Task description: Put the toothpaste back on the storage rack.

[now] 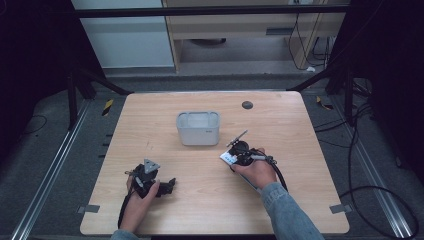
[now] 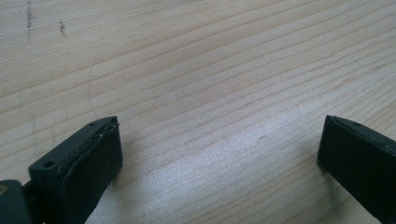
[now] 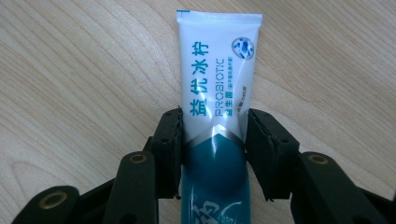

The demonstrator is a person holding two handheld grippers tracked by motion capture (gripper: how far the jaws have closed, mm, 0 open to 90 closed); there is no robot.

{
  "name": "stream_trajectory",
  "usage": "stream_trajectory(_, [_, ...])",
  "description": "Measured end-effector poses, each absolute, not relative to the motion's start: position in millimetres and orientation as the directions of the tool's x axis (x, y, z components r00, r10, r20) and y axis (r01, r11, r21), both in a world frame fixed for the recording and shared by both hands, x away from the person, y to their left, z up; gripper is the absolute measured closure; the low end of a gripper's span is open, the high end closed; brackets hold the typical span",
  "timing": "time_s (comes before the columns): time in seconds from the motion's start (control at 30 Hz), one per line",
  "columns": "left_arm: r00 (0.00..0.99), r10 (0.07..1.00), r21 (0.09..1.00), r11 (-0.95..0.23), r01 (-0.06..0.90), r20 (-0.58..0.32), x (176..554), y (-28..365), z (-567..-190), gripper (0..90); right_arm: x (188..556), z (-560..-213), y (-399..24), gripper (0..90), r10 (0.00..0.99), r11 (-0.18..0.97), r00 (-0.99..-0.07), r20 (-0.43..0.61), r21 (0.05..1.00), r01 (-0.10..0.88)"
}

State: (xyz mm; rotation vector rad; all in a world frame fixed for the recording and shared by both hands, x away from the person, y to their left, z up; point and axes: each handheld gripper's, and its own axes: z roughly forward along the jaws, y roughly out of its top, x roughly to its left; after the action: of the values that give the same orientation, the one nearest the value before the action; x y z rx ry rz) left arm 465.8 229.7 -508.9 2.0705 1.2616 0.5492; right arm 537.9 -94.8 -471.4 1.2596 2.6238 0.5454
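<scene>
Resting low at the near left of the table (image 1: 300,210), left gripper (image 1: 167,186) with jaws spread wide over bare wood, nothing between them; same wide gap in its own view (image 2: 219,149).

Clamped across the middle of a tube (image 3: 217,112), right gripper (image 3: 214,149), both pads pressed flat against the tube's sides just where white print gives way to teal. Tube lying along the jaws, crimped flat end pointing away, cap end hidden below the frame. From above, right gripper (image 1: 235,155) at mid-table, right of centre, white end of the tube (image 1: 228,158) poking out toward the left.

Likely light, and soft-walled: apt to dent or bulge under a hard squeeze, glossy skin somewhat slippery. Mid-body hold looks balanced; gripping nearer the stiff crimp or the cap shoulder probably firmer. Whether lifted or lying on the wood: cannot tell.

Farther back, grey bin (image 1: 198,128), open-topped, apparently empty, near the tube but apart from it. Beyond, small dark disc (image 1: 247,105) near the far edge.
</scene>
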Motion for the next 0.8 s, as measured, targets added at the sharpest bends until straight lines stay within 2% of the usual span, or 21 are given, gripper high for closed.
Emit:
stream_trajectory(0.27, [0.450, 0.893, 0.709, -0.330, 0.623, 0.020, 465.8, 229.6, -508.9, 0.0, 537.2, -473.3, -95.0, 57.8, 0.792, 0.559, -0.611, -0.003, 0.405, 0.723])
stream_trajectory(0.67, [0.450, 0.893, 0.709, -0.330, 0.623, 0.020, 466.1, 229.3, -508.9, 0.0, 537.6, -471.8, -95.0, 66.9, 0.785, 0.579, -0.619, -0.039, 0.402, 0.709])
stream_trajectory(0.8, [0.450, 0.893, 0.709, -0.330, 0.623, 0.020, 466.2, 229.3, -508.9, 0.0, 537.1, -469.3, -96.0, 73.3, 0.793, 0.566, -0.608, -0.033, 0.406, 0.717])
